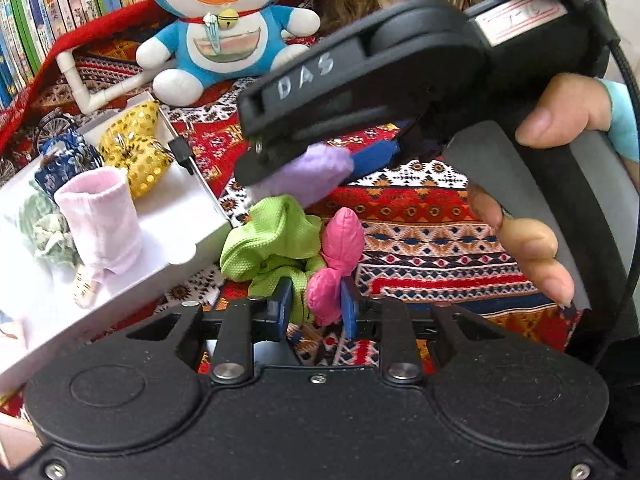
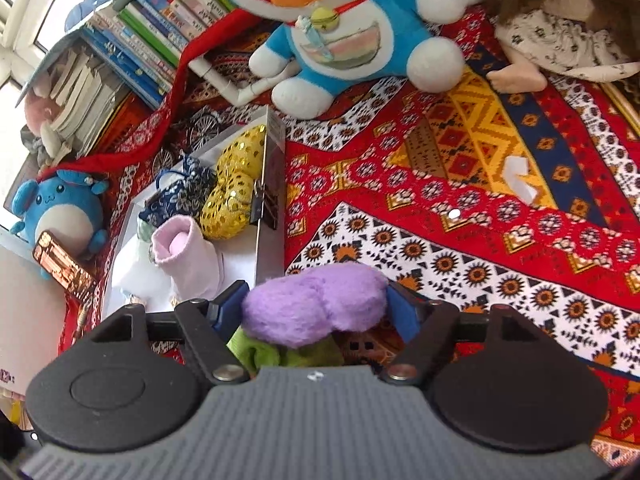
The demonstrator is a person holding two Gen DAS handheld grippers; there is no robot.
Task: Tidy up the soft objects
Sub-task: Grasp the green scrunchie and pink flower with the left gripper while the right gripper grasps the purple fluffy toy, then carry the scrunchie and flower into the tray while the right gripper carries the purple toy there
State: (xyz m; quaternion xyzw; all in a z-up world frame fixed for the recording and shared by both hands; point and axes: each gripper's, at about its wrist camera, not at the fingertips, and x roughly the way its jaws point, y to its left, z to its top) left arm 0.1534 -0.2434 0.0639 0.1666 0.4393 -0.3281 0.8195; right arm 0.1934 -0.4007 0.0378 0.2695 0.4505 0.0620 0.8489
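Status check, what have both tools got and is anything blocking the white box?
Left tool shut on pink scrunchie beside green one. Right tool shut on purple fluffy piece. White box half filled, near wall in the path.

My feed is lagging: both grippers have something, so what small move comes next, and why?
Probably lift the right gripper, shut on the fluffy purple scrunchie, and carry it to the white tray where other soft items lie. The left gripper pinches the pink satin scrunchie, which touches the green one.
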